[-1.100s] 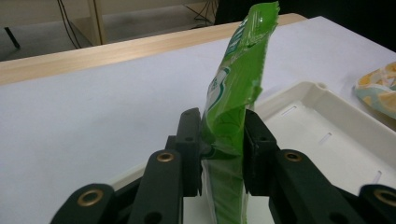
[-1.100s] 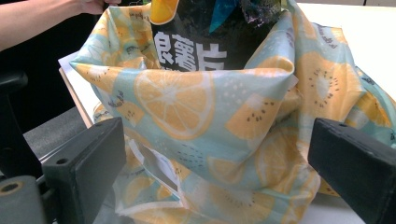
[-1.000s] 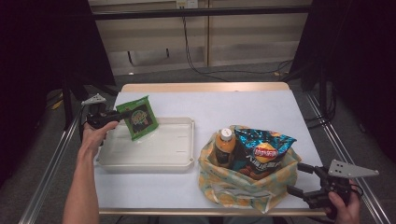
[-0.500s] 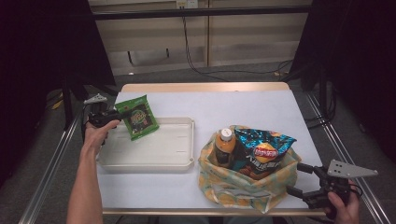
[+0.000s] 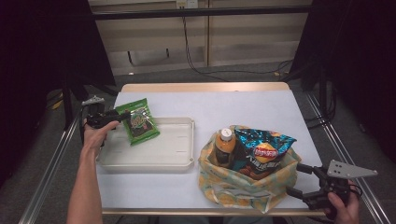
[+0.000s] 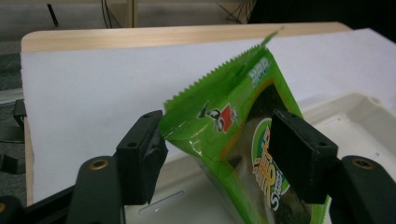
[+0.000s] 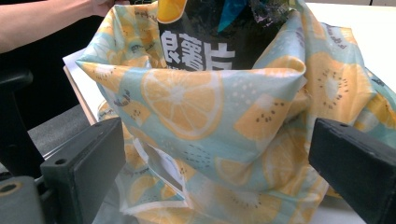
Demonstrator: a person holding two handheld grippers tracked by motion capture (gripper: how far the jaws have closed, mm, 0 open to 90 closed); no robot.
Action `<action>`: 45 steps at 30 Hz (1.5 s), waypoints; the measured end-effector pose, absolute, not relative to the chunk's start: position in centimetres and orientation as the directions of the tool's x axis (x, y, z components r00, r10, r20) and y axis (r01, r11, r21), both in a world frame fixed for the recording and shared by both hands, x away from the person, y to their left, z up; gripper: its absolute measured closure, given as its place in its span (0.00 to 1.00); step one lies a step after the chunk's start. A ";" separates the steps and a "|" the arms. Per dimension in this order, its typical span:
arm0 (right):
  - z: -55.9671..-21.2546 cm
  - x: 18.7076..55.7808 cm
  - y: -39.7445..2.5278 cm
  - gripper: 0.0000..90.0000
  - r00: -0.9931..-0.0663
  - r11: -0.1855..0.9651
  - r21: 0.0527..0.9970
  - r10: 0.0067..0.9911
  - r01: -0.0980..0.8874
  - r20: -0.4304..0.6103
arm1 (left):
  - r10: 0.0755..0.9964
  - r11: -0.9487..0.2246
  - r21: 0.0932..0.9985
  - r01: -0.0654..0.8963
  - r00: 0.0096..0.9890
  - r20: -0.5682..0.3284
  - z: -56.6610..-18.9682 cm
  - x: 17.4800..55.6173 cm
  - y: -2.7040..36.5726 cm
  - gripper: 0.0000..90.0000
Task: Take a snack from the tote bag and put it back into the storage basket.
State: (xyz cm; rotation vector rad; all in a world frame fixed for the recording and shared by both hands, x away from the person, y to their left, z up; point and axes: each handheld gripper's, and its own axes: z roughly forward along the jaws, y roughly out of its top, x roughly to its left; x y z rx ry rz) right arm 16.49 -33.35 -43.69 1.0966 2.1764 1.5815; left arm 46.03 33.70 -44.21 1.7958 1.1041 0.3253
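A green snack packet [image 5: 137,122] is seen at the left side of the table, over the near-left corner region of a white tray [image 5: 182,161], its lower end lying on or just above the tray's floor; which of the two cannot be told. The left gripper [image 5: 122,116] is held at the packet's upper left edge, and in the left gripper view its black jaws stand apart, one on each side of the packet [image 6: 243,140], with the left jaw at the packet's crimped corner and the right jaw in front of the printed face. The jaws are not pressed together, and whether either pad is touching the film cannot be told. The packet is tilted, its serrated top edge raised toward the far side of the table. The tray is set on a white table cover [image 5: 243,107]. At the right side of the table a fruit-print cloth bag [image 5: 243,184] is stood open, and inside it a blue chip bag [image 5: 261,149] and an orange drink bottle [image 5: 224,145] are seen side by side, the bottle to the left. The right gripper [image 5: 295,179] is held just beside the bag's right flank, with its jaws wide apart; in the right gripper view the bag [image 7: 224,116] is seen between them, close ahead.
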 end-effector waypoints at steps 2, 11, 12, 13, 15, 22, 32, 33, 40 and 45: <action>-43.7 16.5 -33.4 0.04 -0.691 0.135 0.893 0.685 0.429 0.229 | 0.800 -0.108 0.834 0.541 0.546 -0.250 -44.1 45.9 33.9 0.36; -43.7 16.5 -33.3 0.04 -0.696 0.135 0.892 0.679 0.432 0.234 | 0.803 -0.074 0.855 0.513 0.538 -0.254 -43.6 44.4 34.4 0.37; -43.7 16.5 -33.3 0.04 -0.696 0.134 0.892 0.678 0.431 0.235 | 0.805 -0.070 0.859 0.508 0.537 -0.252 -43.4 44.2 34.4 0.38; -43.7 16.5 -33.3 0.04 -0.696 0.133 0.892 0.678 0.431 0.235 | 0.801 -0.075 0.864 0.497 0.546 -0.245 -43.1 43.8 34.4 0.39; -43.7 16.6 -33.3 0.04 -0.695 0.133 0.892 0.679 0.432 0.236 | 0.794 -0.073 0.873 0.481 0.558 -0.241 -42.7 43.1 34.4 0.45; -43.7 16.5 -33.3 0.03 -0.694 0.135 0.893 0.681 0.430 0.232 | 0.720 -0.138 0.876 0.463 0.654 -0.232 -42.2 41.4 32.9 0.87; -43.6 16.5 -33.5 0.03 -0.695 0.135 0.895 0.681 0.426 0.228 | 0.652 -0.262 0.838 0.478 0.728 -0.211 -43.1 39.4 29.0 1.00; -43.6 16.5 -33.5 0.03 -0.697 0.136 0.895 0.680 0.424 0.228 | 0.649 -0.271 0.834 0.481 0.731 -0.211 -43.2 39.4 28.8 1.00; -43.7 16.6 -33.3 0.03 -0.701 0.145 0.891 0.675 0.430 0.229 | 0.633 -0.363 0.787 0.499 0.752 -0.185 -44.2 39.2 27.0 1.00; -43.7 16.6 -33.4 0.03 -0.702 0.146 0.891 0.674 0.431 0.230 | 0.641 -0.415 0.738 0.532 0.747 -0.178 -45.0 39.9 26.3 1.00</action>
